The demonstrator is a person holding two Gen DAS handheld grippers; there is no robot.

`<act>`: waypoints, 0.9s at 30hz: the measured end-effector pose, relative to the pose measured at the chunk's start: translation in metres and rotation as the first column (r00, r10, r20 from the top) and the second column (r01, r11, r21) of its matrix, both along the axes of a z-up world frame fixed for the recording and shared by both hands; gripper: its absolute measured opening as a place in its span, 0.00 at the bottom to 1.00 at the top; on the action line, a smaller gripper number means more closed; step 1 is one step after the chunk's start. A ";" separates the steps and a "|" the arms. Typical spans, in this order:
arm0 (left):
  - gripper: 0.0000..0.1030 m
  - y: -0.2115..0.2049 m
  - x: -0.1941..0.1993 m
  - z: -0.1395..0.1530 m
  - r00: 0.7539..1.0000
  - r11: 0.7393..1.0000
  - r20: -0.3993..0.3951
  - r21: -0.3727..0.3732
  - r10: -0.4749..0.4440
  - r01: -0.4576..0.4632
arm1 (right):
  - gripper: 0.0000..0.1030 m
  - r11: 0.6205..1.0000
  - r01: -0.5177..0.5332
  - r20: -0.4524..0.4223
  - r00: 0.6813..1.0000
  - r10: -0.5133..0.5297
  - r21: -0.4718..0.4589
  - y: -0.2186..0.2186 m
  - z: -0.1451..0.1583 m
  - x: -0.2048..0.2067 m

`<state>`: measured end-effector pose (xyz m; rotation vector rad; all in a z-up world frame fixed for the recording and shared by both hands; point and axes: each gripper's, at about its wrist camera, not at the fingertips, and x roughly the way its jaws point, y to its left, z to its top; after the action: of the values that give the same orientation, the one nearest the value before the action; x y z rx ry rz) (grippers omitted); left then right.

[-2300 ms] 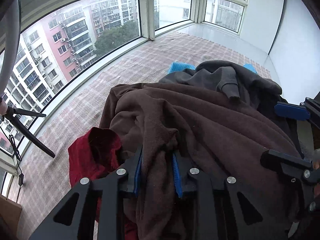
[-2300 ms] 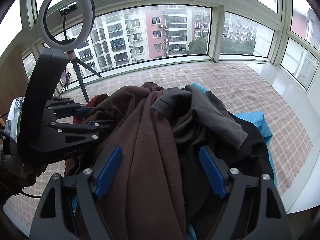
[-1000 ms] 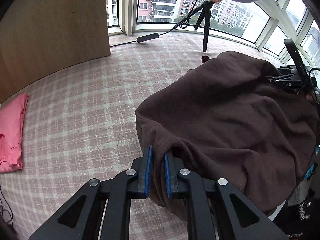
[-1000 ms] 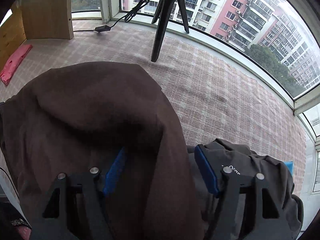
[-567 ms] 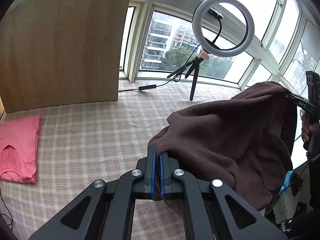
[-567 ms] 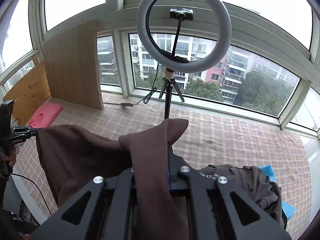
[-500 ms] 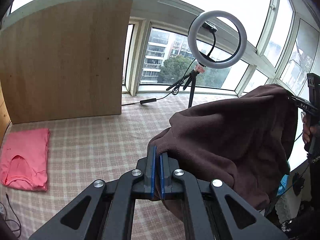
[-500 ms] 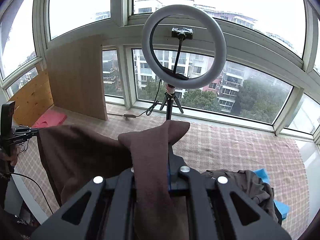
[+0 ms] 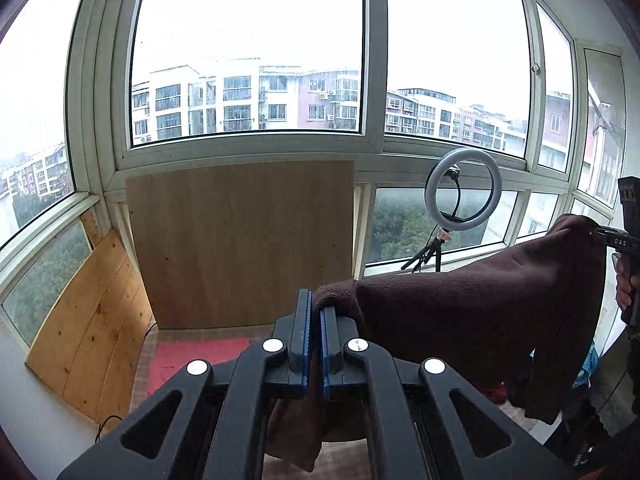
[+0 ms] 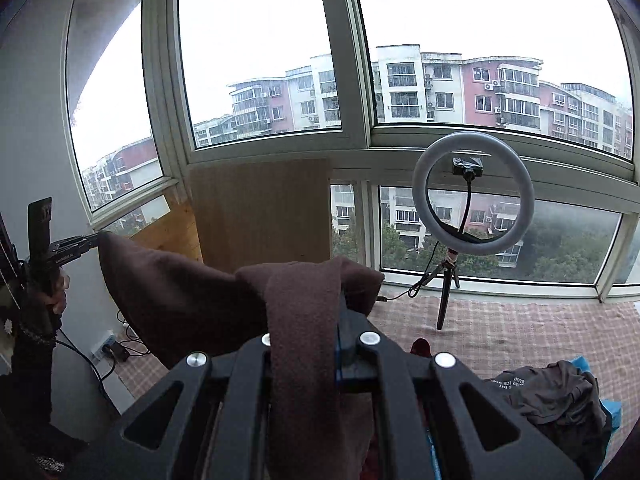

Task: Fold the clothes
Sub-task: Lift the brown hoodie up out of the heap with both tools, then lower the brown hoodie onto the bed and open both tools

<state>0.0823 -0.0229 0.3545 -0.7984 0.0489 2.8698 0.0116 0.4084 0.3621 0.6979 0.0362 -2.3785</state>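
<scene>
A dark brown fleece garment [image 9: 472, 320] hangs stretched in the air between my two grippers. My left gripper [image 9: 314, 308] is shut on one corner of it. My right gripper [image 10: 320, 292] is shut on the other corner, with fabric [image 10: 188, 304] draped over its fingers. In the left wrist view the right gripper [image 9: 596, 234] shows at the far right; in the right wrist view the left gripper [image 10: 94, 240] shows at the far left. Both are raised well above the checked mat [image 10: 520, 328].
A ring light on a tripod [image 10: 472, 196] stands on the mat by the windows. A wooden board [image 9: 244, 244] leans against the window. A pink garment [image 9: 196, 356] lies folded below it. A dark grey garment [image 10: 556, 396] over a blue one lies on the right.
Both grippers have lifted the brown garment higher, off the pile, and spread it; the views now tilt up toward the windows.
</scene>
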 end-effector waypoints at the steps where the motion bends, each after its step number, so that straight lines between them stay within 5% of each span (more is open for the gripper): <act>1: 0.03 -0.001 -0.008 -0.014 0.999 1.000 0.041 -0.024 0.011 -0.010 | 0.09 1.000 0.001 0.034 0.999 -0.002 0.015 -0.014 -0.016 -0.015; 3: 0.06 -0.001 -0.031 -0.058 0.984 0.998 0.175 -0.063 0.034 -0.024 | 0.13 0.990 -0.020 0.139 0.990 0.001 0.136 -0.045 -0.067 -0.052; 4: 0.06 -0.001 -0.044 -0.087 0.964 0.996 0.262 -0.080 0.052 -0.032 | 0.23 0.971 -0.059 0.211 0.977 0.010 0.230 -0.059 -0.101 -0.072; 7: 0.06 -0.012 -0.057 -0.157 0.892 0.996 0.444 -0.065 0.084 -0.061 | 0.24 0.919 -0.032 0.354 0.928 -0.119 0.393 -0.054 -0.177 -0.097; 9: 0.06 -0.009 -0.049 -0.180 0.879 0.995 0.468 -0.067 0.092 -0.068 | 0.24 0.942 -0.022 0.409 0.904 -0.124 0.336 -0.022 -0.201 -0.095; 10: 0.06 -0.005 -0.044 -0.186 0.878 0.995 0.469 -0.076 0.094 -0.066 | 0.34 0.952 0.002 0.421 0.897 -0.137 0.306 -0.003 -0.209 -0.093; 11: 0.06 0.000 -0.039 -0.187 0.883 0.994 0.461 -0.090 0.095 -0.060 | 0.54 0.949 0.047 0.418 0.890 -0.181 0.311 0.014 -0.218 -0.092; 13: 0.06 0.008 -0.033 -0.185 0.891 0.993 0.445 -0.105 0.093 -0.052 | 0.63 0.927 0.131 0.410 0.869 -0.278 0.351 0.044 -0.242 -0.090; 17: 0.08 0.015 -0.031 -0.175 0.899 0.995 0.432 -0.083 0.077 -0.046 | 0.63 0.916 0.151 0.501 0.798 -0.335 0.371 0.062 -0.294 -0.097; 21: 0.08 0.011 -0.038 -0.175 0.894 0.996 0.439 -0.067 0.087 -0.064 | 0.62 0.906 0.103 0.522 0.789 -0.325 0.410 0.041 -0.335 -0.105; 22: 0.08 0.012 -0.039 -0.175 0.893 0.995 0.440 -0.071 0.089 -0.065 | 0.55 0.904 0.088 0.502 0.807 -0.311 0.419 0.033 -0.340 -0.105; 23: 0.08 0.013 -0.041 -0.175 0.893 0.996 0.443 -0.071 0.084 -0.059 | 0.21 0.908 0.080 0.494 0.817 -0.296 0.412 0.030 -0.341 -0.105; 27: 0.15 0.013 -0.046 -0.177 0.884 0.996 0.461 -0.083 0.075 -0.041 | 0.15 0.943 0.132 0.451 0.853 -0.265 0.304 0.052 -0.293 -0.101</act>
<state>0.0365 -0.0096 0.1771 -1.5022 0.0692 2.6573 -0.0893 0.4606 0.0689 1.4827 0.0675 -2.3406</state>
